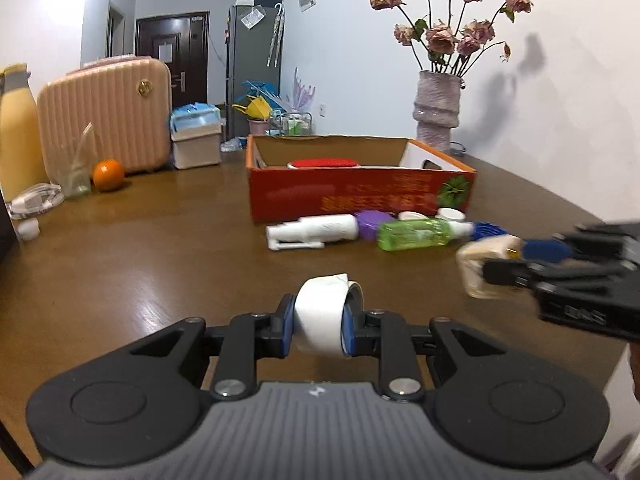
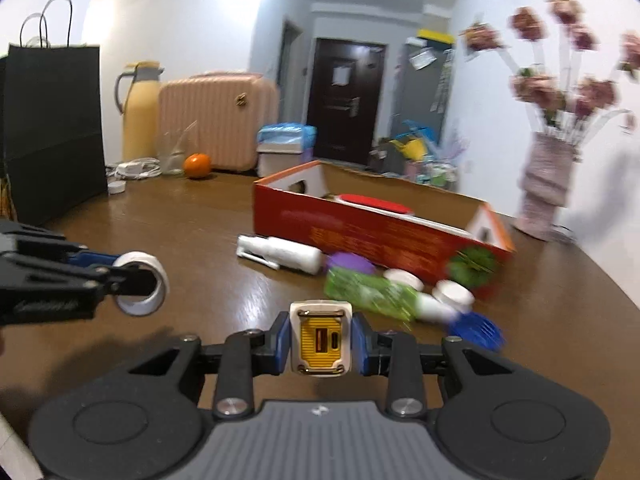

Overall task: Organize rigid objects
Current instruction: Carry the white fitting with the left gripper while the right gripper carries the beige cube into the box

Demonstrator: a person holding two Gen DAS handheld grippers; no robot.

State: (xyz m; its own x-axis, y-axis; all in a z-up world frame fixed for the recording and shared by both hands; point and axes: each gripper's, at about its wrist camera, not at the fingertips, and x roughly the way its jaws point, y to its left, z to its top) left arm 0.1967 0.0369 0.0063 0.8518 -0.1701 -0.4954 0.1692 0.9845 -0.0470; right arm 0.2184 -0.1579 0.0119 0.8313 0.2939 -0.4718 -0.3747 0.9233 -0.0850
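Carry step under way: your left gripper (image 1: 319, 326) is clamped on the tape roll (image 1: 326, 316), your right gripper (image 2: 321, 344) on the charger block (image 2: 320, 338), both held above the table on the near side of the red box (image 1: 360, 196). Next, bring each over its rim and release inside. Both grippers point slightly downward.

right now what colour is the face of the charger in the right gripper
Yellow, framed in cream, on the charger; the right wrist view shows it best.
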